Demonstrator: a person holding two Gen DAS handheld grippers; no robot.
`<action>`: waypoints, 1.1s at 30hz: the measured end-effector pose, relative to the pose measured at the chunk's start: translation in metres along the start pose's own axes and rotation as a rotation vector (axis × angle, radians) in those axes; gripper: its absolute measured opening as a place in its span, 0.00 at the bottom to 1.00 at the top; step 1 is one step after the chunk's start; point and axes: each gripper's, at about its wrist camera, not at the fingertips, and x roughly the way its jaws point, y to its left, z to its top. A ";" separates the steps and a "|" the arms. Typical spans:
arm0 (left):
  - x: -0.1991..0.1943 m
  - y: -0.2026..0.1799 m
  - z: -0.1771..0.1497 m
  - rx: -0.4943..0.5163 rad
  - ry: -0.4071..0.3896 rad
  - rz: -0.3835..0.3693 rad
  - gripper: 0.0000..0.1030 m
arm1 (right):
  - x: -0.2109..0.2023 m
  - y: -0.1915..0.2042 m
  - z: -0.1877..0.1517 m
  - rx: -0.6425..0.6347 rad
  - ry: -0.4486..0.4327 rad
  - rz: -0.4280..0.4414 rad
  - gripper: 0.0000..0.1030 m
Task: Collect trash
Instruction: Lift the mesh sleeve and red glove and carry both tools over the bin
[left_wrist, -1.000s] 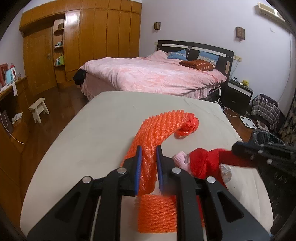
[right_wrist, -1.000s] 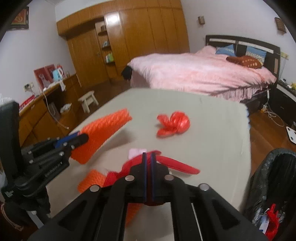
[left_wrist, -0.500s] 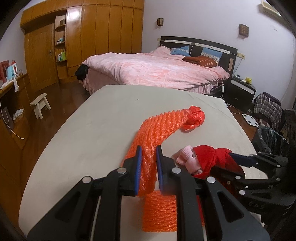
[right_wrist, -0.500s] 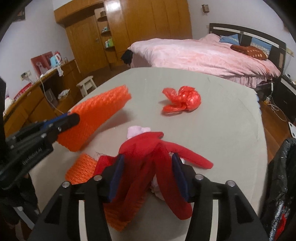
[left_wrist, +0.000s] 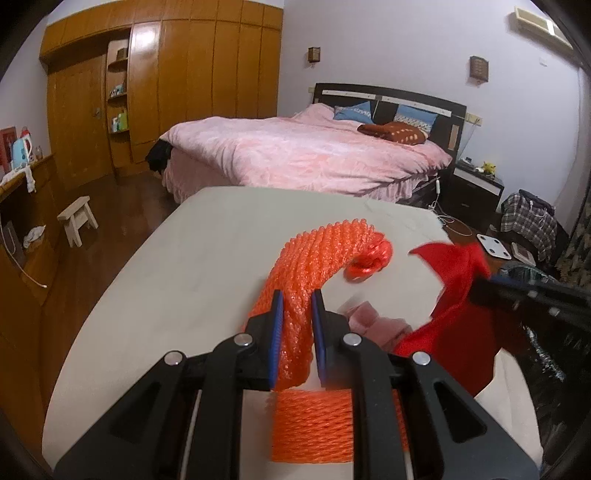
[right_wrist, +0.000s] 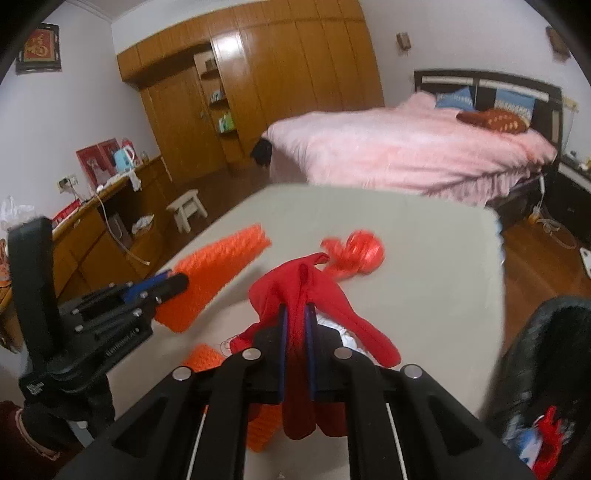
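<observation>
My left gripper (left_wrist: 297, 306) is shut on a long orange foam net (left_wrist: 321, 254) and holds it above the beige table (left_wrist: 207, 258). The right wrist view shows that net (right_wrist: 214, 269) sticking out of the left gripper (right_wrist: 173, 286). My right gripper (right_wrist: 295, 314) is closing its jaws on a red cloth (right_wrist: 306, 284); the pads press on it and it hangs lifted. In the left wrist view the red cloth (left_wrist: 458, 280) dangles from the right gripper (left_wrist: 480, 286). A crumpled red plastic bag (right_wrist: 354, 251) lies further back on the table.
A second orange net piece (left_wrist: 314, 424) and a pink item (left_wrist: 373, 317) lie near the table's front edge. A black trash bag (right_wrist: 546, 350) with rubbish inside stands open at the right. A pink bed (left_wrist: 306, 155), a wardrobe and a small stool (left_wrist: 77, 218) are behind.
The right gripper opened around the red cloth lying on the table, then closed on it and lifted it up and to the right. The left gripper kept still with the orange net.
</observation>
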 end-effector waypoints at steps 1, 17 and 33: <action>-0.002 -0.003 0.002 0.006 -0.006 -0.004 0.14 | -0.007 -0.001 0.003 -0.011 -0.018 -0.015 0.08; -0.026 -0.073 0.022 0.090 -0.057 -0.113 0.14 | -0.086 -0.056 0.017 0.060 -0.157 -0.174 0.08; -0.036 -0.164 0.015 0.185 -0.069 -0.287 0.14 | -0.136 -0.101 0.001 0.126 -0.200 -0.300 0.08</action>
